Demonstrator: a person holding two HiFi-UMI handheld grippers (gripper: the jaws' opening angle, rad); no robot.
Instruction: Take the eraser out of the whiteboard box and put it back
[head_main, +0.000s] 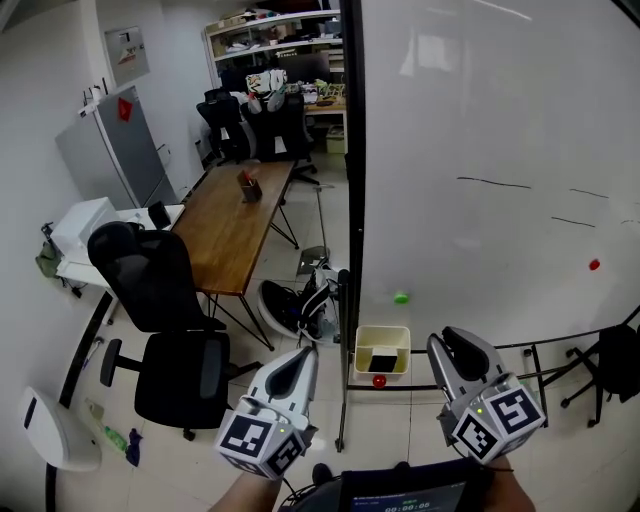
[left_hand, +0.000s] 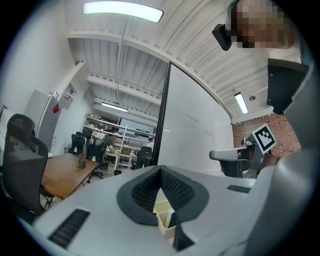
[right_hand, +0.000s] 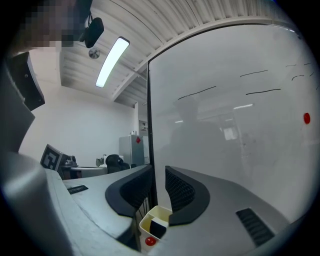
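Note:
A cream box (head_main: 381, 339) hangs at the foot of the whiteboard (head_main: 500, 120), with the black eraser (head_main: 383, 361) lying inside it. My left gripper (head_main: 306, 352) hovers to the left of the box and short of it, its jaws shut and empty; in the left gripper view the pads meet above the box (left_hand: 164, 218). My right gripper (head_main: 447, 337) hovers to the right of the box. Its jaws stand a little apart with nothing between them. The right gripper view looks past the gripper (right_hand: 159, 172) down onto the box (right_hand: 161, 215) and the eraser (right_hand: 158, 228).
A red magnet (head_main: 378, 381) sits just under the box, a green one (head_main: 401, 297) above it, another red one (head_main: 594, 265) far right. The board's black frame post (head_main: 352, 200) stands left of the box. Office chairs (head_main: 165, 320) and a wooden table (head_main: 235, 220) lie to the left.

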